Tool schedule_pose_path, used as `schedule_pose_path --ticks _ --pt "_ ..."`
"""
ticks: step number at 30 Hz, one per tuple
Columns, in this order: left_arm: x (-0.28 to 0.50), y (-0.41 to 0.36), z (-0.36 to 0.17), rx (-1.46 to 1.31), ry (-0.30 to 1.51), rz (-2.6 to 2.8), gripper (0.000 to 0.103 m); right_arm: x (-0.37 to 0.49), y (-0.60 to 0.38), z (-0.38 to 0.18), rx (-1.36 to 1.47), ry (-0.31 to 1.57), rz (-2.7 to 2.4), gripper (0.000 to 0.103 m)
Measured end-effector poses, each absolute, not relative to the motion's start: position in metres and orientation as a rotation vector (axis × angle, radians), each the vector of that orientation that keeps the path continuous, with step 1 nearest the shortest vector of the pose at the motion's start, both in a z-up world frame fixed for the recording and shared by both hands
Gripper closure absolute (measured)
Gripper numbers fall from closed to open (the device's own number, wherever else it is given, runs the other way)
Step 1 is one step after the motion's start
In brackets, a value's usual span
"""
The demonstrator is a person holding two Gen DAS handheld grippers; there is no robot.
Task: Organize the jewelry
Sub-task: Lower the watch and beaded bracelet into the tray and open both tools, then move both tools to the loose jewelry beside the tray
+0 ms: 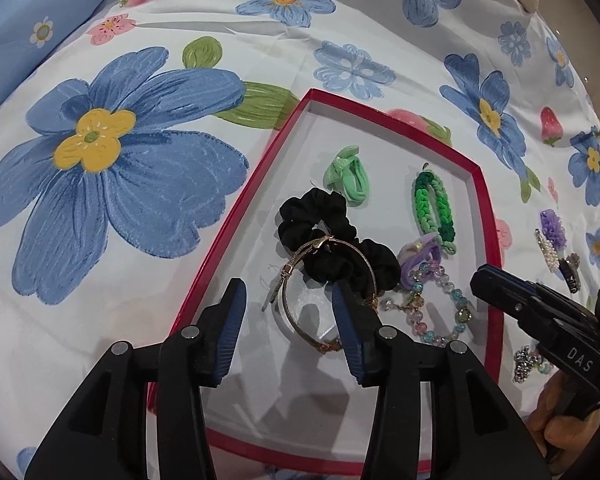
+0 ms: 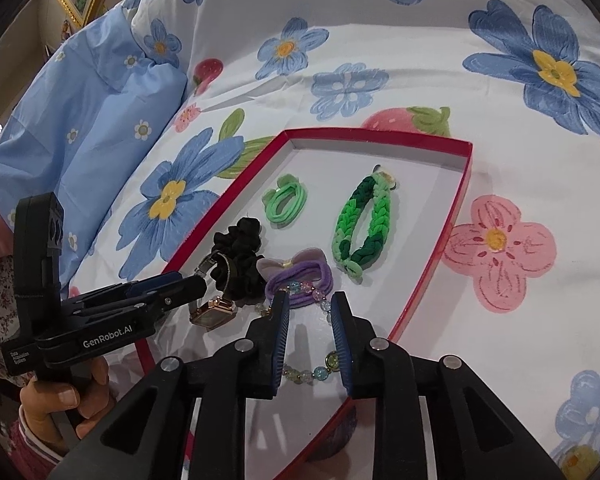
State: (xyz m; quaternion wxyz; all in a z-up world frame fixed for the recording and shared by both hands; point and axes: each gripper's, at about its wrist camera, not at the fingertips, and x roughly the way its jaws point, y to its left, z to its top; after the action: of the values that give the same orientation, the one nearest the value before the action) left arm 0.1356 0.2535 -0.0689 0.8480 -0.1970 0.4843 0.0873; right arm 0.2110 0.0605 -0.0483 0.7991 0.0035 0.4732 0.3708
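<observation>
Now left tool [image 1: 290,300] agape over watch [image 1: 328,280]; right tool [image 2: 310,312] agape over bead bracelet [image 2: 316,372].

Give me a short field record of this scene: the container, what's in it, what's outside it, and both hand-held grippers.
container: red-rimmed tray on floral sheet
in tray: green hair tie, green braided band, black scrunchie, gold watch, purple bow tie, bead bracelet
outside tray: pearl clip, purple flower clip
left hand-held gripper: open over watch
right hand-held gripper: open over bracelet
</observation>
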Motion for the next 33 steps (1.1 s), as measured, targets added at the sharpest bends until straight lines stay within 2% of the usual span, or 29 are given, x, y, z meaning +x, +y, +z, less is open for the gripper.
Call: schedule_pose_path --ticks 2,6,11,19,21,33 --pt "0.131 0.253 -0.065 -0.423 1.012 0.184 0.057 0.208 0.057 -0.043 0.016 1.007 0.798 0.078" --pt "0.120 0.246 -0.052 -0.426 0.981 0.174 0.050 0.196 0.044 -0.028 0.044 0.965 0.797 0.064" --pt "0.105 0.231 -0.039 -0.450 0.954 0.135 0.047 0.180 0.015 -0.011 0.078 0.916 0.780 0.059" --pt "0.089 0.193 -0.023 -0.443 0.939 0.060 0.042 0.157 -0.043 0.003 0.129 0.881 0.735 0.058" --pt "0.086 0.182 -0.021 -0.432 0.944 0.034 0.042 0.149 -0.062 0.006 0.143 0.870 0.712 0.055" --pt "0.083 0.111 -0.018 -0.345 0.986 -0.112 0.040 0.124 -0.175 0.006 0.211 0.841 0.524 0.054"
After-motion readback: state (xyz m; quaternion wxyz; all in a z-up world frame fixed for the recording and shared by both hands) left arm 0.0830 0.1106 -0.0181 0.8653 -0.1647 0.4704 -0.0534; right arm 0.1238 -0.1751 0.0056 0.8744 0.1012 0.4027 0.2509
